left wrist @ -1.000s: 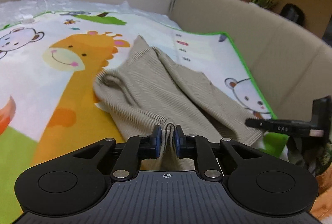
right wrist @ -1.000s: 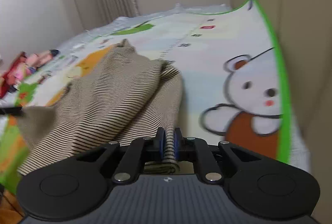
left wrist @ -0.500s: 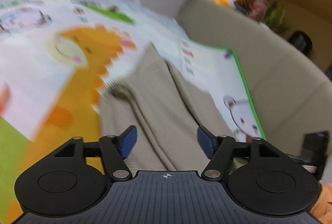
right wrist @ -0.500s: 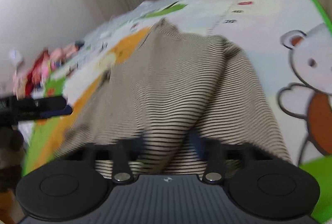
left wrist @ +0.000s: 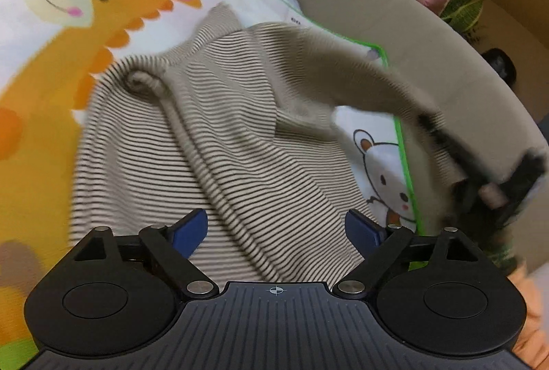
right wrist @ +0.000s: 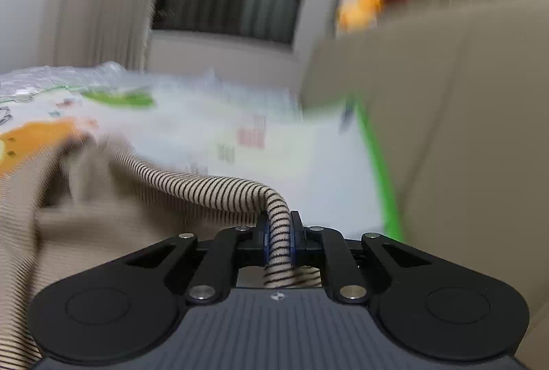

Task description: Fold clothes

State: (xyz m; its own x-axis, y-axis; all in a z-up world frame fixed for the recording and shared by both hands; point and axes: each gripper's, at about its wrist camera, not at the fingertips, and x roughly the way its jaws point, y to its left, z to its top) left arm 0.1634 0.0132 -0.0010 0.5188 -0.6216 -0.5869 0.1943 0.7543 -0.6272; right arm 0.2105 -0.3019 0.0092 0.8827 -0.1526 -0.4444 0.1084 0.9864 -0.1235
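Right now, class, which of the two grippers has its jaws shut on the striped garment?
The right gripper: its jaws pinch a rolled fold of the striped garment. The left gripper hangs over the cloth with jaws wide apart, holding nothing.
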